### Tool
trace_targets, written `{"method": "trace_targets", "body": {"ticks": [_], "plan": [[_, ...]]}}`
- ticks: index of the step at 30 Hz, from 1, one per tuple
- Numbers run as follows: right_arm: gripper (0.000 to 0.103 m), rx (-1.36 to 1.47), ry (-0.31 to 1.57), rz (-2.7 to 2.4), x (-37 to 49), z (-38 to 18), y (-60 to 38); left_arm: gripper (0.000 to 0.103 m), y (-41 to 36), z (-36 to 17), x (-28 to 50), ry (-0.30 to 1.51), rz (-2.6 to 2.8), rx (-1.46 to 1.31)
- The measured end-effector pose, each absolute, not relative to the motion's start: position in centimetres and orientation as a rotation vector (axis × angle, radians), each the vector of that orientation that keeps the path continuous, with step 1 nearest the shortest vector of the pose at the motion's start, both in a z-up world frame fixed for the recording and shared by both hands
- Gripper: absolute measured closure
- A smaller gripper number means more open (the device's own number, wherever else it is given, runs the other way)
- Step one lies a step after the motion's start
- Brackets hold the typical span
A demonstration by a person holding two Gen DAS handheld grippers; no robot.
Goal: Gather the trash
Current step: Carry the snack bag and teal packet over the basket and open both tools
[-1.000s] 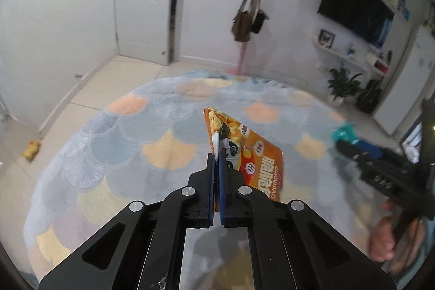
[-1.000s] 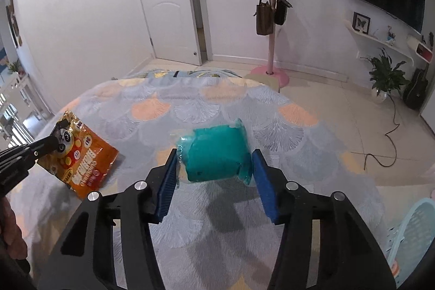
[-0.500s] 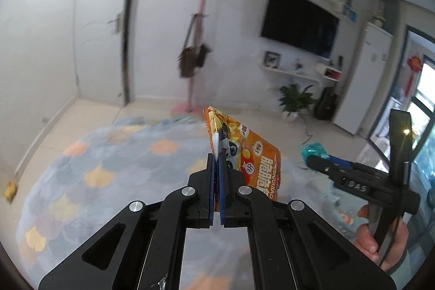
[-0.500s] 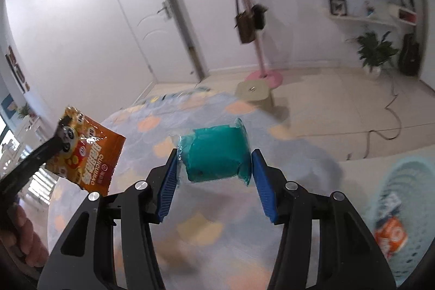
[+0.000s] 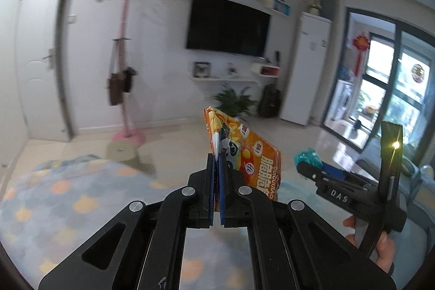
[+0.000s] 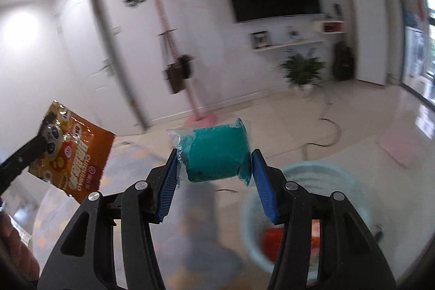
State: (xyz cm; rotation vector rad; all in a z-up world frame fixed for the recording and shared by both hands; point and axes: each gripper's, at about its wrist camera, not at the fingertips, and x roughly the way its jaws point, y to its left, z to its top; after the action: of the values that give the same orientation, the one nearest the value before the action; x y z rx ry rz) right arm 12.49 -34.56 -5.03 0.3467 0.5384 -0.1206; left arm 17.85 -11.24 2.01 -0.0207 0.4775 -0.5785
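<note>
My left gripper [image 5: 216, 159] is shut on the edge of an orange snack bag [image 5: 252, 162], which hangs in the air; the bag also shows at the left of the right wrist view [image 6: 73, 154]. My right gripper [image 6: 214, 162] is shut on a teal packet in clear wrap [image 6: 217, 151], also seen from the left wrist view [image 5: 308, 157]. A pale blue trash basket [image 6: 350, 181] stands on the floor below and right of the right gripper, with an orange-red item [image 6: 272, 238] inside.
A scallop-patterned rug [image 5: 68, 195] covers the floor at left. A small green stool [image 5: 122, 150] and a pink coat stand [image 5: 126, 99] with bags stand beyond it. A black cable [image 6: 323, 132] and a pink mat [image 6: 402, 148] lie on the tiles. A potted plant [image 5: 233, 99] stands by the wall.
Both grippers have swung to the right and lifted, each still holding its item. The rug has dropped away and the trash basket has come under the right gripper.
</note>
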Motion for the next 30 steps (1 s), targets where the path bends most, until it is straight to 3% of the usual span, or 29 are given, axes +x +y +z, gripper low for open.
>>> {"method": "trace_targets", "body": {"ticks": [9,17,18,22,27,30], "plan": [[0.053,0.510,0.684,-0.315,10.5,-12.0,-44.2,0.102,-21.3,-5.1,20.5,0.628,-0.696,0.008],[0.051,0.563,0.800,-0.360,12.1,-17.1,-46.6,0.099,-24.1,-10.9,23.0,0.741,-0.689,0.028],[0.050,0.568,0.811,-0.361,12.3,-17.4,-46.7,0.097,-24.2,-11.3,23.3,0.758,-0.691,0.020],[0.045,0.577,0.855,-0.361,13.1,-18.7,-46.9,0.069,-24.2,-12.5,24.2,0.799,-0.694,0.009],[0.040,0.595,0.855,-0.339,12.6,-19.1,-46.9,0.069,-23.4,-12.5,23.9,0.798,-0.693,0.030],[0.040,0.579,0.840,-0.331,12.2,-18.5,-46.5,0.063,-22.6,-11.6,23.2,0.776,-0.694,0.025]]}}
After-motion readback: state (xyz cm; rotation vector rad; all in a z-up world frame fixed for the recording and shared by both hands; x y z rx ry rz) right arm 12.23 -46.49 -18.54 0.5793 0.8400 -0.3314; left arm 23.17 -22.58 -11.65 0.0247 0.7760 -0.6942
